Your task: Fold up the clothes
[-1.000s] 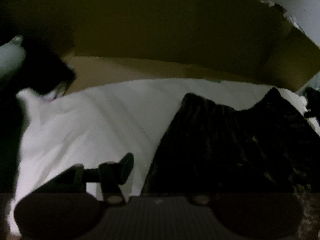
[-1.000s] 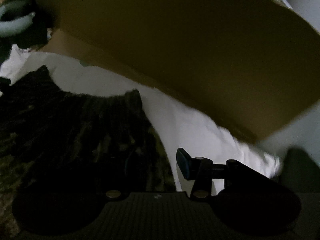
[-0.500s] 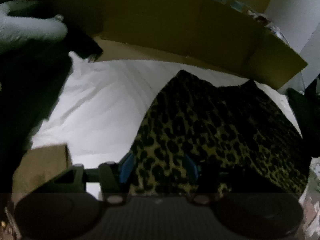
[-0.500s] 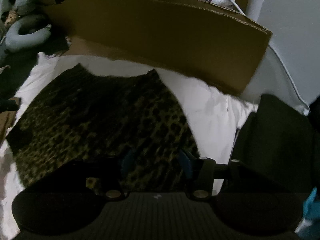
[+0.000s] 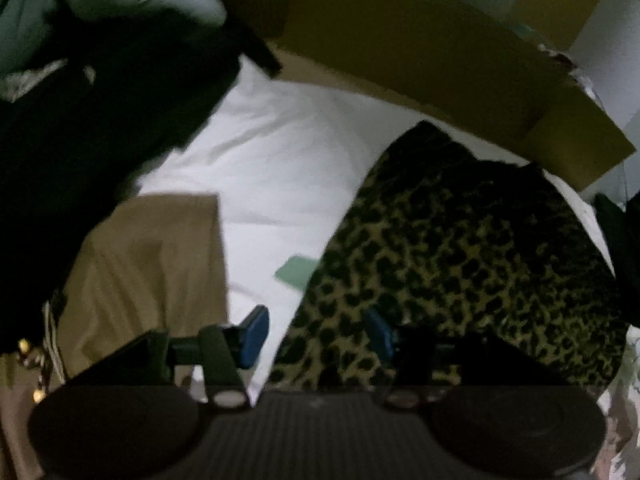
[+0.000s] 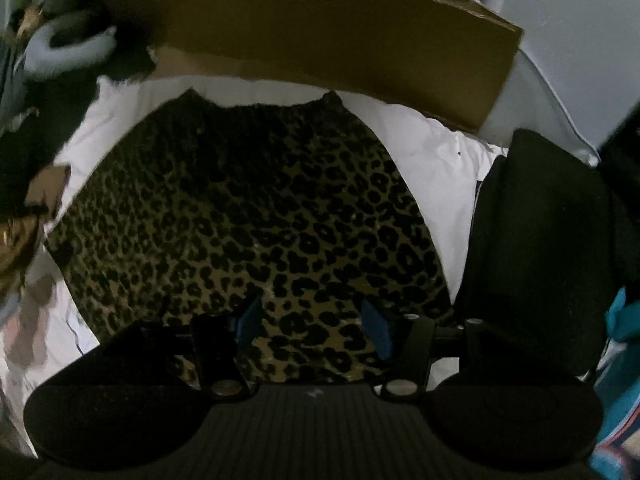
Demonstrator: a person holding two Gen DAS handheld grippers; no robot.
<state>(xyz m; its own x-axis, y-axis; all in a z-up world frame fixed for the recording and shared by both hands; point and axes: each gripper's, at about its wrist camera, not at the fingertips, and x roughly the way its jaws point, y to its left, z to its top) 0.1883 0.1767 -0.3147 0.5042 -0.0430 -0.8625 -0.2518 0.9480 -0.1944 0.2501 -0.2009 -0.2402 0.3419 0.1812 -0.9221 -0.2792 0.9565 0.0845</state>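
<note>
Now pulled back and raised from the near-black close-ups of a second ago, taking in the whole leopard-print garment (image 6: 248, 216), spread flat on the white sheet (image 5: 280, 168) of the bed, toward its right side. Left gripper (image 5: 316, 336) over the garment's left edge, jaws partway apart and closing, fabric seen between them but not pinched. Right gripper (image 6: 312, 324) above the near hem, jaws half open, holding nothing. Probably a release after a smoothing or folding pass, with the next fold not yet started. Beyond the far edge of the bed, a long cardboard box (image 6: 320, 40); at the left edge, a tan garment (image 5: 152, 272); at the right edge, a black pile (image 6: 540, 240). Dim room, cluttered at the far left corner.
</note>
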